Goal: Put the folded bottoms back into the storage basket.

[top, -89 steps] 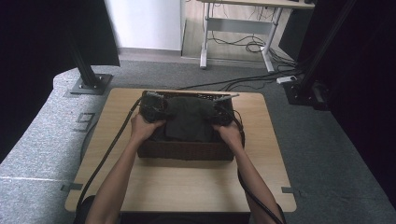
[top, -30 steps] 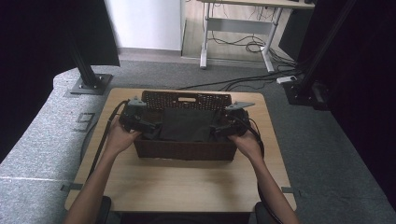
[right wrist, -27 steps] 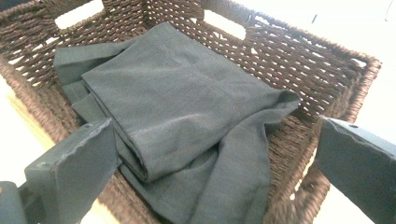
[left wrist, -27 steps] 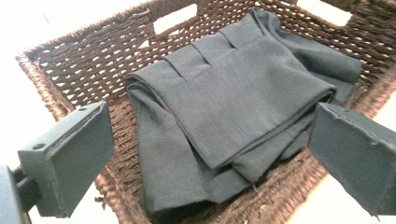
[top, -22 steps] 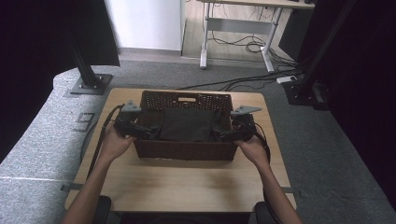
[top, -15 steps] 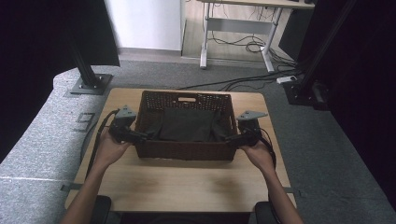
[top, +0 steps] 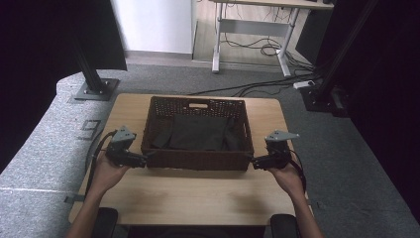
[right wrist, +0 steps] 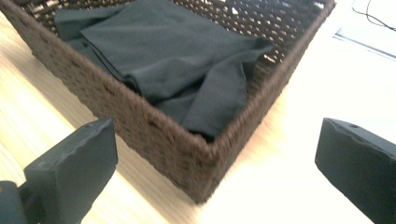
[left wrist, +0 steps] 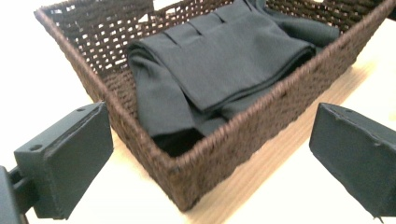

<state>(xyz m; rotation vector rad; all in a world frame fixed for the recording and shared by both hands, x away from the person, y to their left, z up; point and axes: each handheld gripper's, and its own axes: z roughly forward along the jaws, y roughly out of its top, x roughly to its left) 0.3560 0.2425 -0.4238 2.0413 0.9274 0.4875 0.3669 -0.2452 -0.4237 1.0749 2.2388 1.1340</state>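
The folded dark garment [top: 198,132] lies inside the wicker basket [top: 197,159] on the worktop [top: 198,198], with the left tongs [top: 147,159] and right tongs [top: 251,161] gaping empty at its near corners, where a careless nudge might shove the basket askew.

The high view hung above the person's side of the bench [top: 198,198] and looked forward and down, taking in the whole top and the floor toward 12 o'clock. The left gripper view sat low and close off the basket's [left wrist: 187,182] near-left corner, at about 8 o'clock from it, and faced across it. The right gripper view sat as low and close off the near-right corner, at about 4 o'clock. All three shared the basket and the dark cloth [right wrist: 177,51] inside it; the two gripper views also shared the basket's near wall.
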